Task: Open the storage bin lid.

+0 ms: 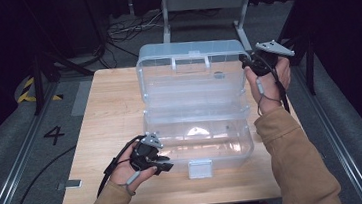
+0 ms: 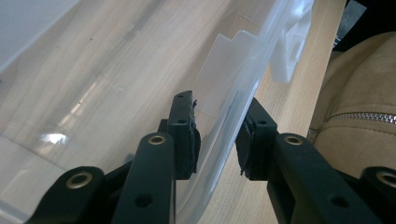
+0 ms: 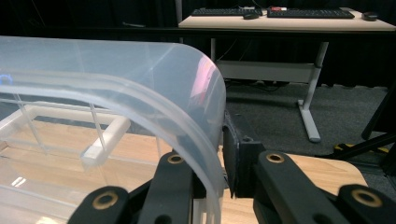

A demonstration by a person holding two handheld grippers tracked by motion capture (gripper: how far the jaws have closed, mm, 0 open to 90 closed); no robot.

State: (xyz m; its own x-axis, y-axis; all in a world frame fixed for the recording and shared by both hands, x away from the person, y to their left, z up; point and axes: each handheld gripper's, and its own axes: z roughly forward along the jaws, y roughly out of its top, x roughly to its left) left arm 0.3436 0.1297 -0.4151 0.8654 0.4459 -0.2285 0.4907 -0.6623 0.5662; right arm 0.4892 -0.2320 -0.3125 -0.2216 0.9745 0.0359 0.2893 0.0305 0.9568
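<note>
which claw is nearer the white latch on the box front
Left. The left claw sits on the front wall just left of the latch; the right claw is at the lid's far corner.

The left hand sits low at about 7 o'clock and holds the left gripper, which points toward 3 o'clock. Its jaws stand a little apart, one on each side of a thin wall. The right arm reaches up to about 2 o'clock, sleeve bent at the elbow. The right gripper points toward 9 o'clock, with its jaws pinched on a rim.
</note>
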